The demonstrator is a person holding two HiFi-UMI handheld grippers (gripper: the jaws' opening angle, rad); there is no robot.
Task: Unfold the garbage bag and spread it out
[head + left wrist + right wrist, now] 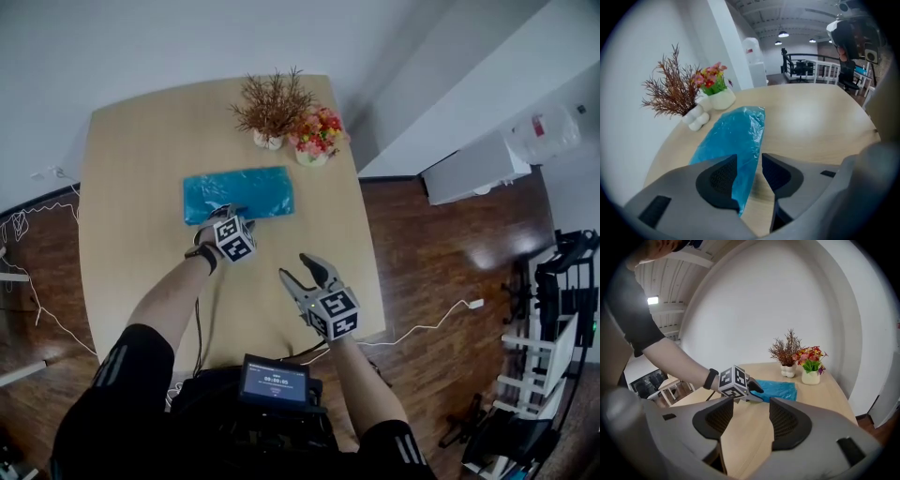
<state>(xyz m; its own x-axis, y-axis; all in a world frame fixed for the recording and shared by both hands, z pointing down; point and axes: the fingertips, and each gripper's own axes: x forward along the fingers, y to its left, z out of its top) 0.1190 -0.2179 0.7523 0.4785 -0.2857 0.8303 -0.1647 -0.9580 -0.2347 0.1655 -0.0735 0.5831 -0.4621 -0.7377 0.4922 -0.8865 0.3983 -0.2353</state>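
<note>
A blue garbage bag [238, 194] lies folded flat as a long rectangle on the wooden table [131, 187]. My left gripper [225, 213] is tilted down at the bag's near edge, left of its middle. In the left gripper view its jaws [749, 174] stand apart, and the bag [736, 133] shows in the gap below them with no pad pressing on it. My right gripper [302, 273] hovers open over bare table, nearer to me and to the right, with nothing between its jaws [751, 418]. The right gripper view also shows the left gripper [758, 393] at the bag [782, 390].
A dried brown plant in a white vase [272, 111] and a pot of red and yellow flowers [317, 137] stand just behind the bag at the table's far edge. The table's right edge [370, 253] drops to a wooden floor with a white cable [431, 326].
</note>
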